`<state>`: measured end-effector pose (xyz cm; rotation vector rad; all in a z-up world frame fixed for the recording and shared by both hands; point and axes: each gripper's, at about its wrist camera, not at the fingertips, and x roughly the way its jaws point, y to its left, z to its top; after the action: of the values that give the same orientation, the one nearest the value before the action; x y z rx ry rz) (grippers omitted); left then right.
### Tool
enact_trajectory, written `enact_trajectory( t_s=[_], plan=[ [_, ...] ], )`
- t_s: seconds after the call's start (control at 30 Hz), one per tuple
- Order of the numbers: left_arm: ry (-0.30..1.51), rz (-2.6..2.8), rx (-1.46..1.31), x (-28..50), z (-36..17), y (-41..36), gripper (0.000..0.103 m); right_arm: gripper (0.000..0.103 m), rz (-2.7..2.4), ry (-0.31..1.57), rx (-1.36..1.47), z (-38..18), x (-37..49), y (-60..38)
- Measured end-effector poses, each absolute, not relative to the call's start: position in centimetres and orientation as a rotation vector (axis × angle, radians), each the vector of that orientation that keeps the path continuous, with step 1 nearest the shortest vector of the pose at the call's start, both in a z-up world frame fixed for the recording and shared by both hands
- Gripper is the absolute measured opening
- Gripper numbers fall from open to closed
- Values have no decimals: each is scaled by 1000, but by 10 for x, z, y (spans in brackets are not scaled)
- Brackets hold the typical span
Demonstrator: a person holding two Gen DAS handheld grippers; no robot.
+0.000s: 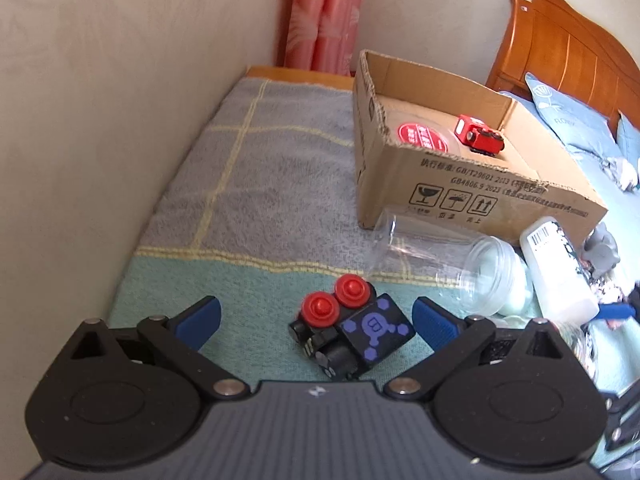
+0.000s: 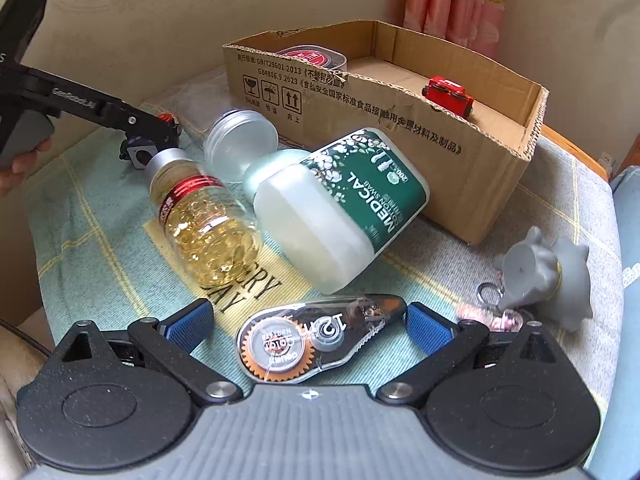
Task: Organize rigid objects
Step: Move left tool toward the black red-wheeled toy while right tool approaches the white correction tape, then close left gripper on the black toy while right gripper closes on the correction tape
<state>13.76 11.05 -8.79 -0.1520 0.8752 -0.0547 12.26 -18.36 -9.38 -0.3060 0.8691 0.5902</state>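
Between the spread fingers of the left gripper [image 1: 316, 316], nothing yet gripped, a black toy train [image 1: 348, 332] is being straddled on the towel [image 1: 248, 184], long axis running near-left to far-right. Likewise the unclenched right gripper [image 2: 308, 320] is being held around a correction-tape dispenser [image 2: 320, 336], nose pointing right. Both are being judged light, rigid, slick plastic, best pinched across flat sides.

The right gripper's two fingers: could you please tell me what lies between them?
In the right wrist view, the correction tape lies on the towel between the open right gripper fingers, touching neither pad.
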Motion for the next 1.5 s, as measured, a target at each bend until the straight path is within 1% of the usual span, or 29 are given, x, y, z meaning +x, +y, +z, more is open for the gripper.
enact_trajectory(
  t_s=[0.13, 0.37, 0.53, 0.67, 1.13, 1.27, 1.37, 1.43, 1.5],
  plan=[
    [897, -53, -178, 134, -94, 111, 101, 103, 546, 868, -283, -94, 116, -182],
    [913, 25, 17, 115, -98, 108, 101, 103, 517, 873, -271, -94, 116, -182],
    [899, -19, -25, 116, -101, 111, 101, 103, 509, 858, -263, -95, 113, -182],
    [874, -48, 30, 122, -106, 101, 102, 103, 506, 855, -262, -95, 113, -181],
    [805, -119, 61, 116, -101, 99, 102, 103, 504, 823, -252, -97, 109, -182],
    [812, -130, 38, 120, -102, 100, 97, 103, 509, 819, -253, -97, 109, -183],
    [815, -150, 26, 122, -101, 97, 88, 103, 527, 813, -260, -97, 110, -185],
    [814, -167, 34, 122, -100, 93, 88, 103, 553, 806, -269, -97, 112, -185],
    [817, -178, 35, 122, -100, 90, 84, 103, 577, 795, -277, -98, 116, -186]
  ],
)
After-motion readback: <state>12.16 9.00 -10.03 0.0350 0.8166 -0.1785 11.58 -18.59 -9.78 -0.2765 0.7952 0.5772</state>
